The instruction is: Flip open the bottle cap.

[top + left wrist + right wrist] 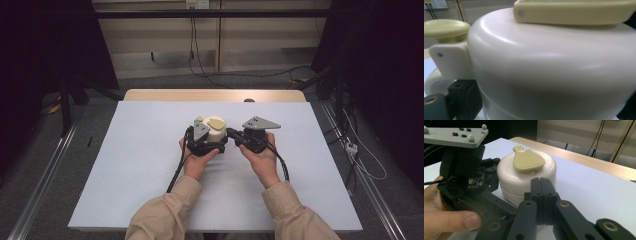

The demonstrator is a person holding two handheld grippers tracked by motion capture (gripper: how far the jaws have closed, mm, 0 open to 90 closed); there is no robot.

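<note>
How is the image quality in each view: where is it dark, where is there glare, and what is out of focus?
High view: even light on the white table cover, with very dark surroundings at both sides. Left gripper view: the cream container is very close and soft, with faint sheen bands on its curve. Right gripper view: the container's yellow lid tab is sharp, but the thumb and nearest black linkage are blurred.

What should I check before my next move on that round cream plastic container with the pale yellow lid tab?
1. Round cream plastic container upright on the white table sheet: ok.
2. Pale yellow lid tab lying flat on top: ok.
3. Left gripper against the container's side: ok; whether its pads press, cannot tell.
4. Right gripper jaws shut together with nothing between them: ok.
5. Right gripper tips touching the container wall: cannot tell.
</note>
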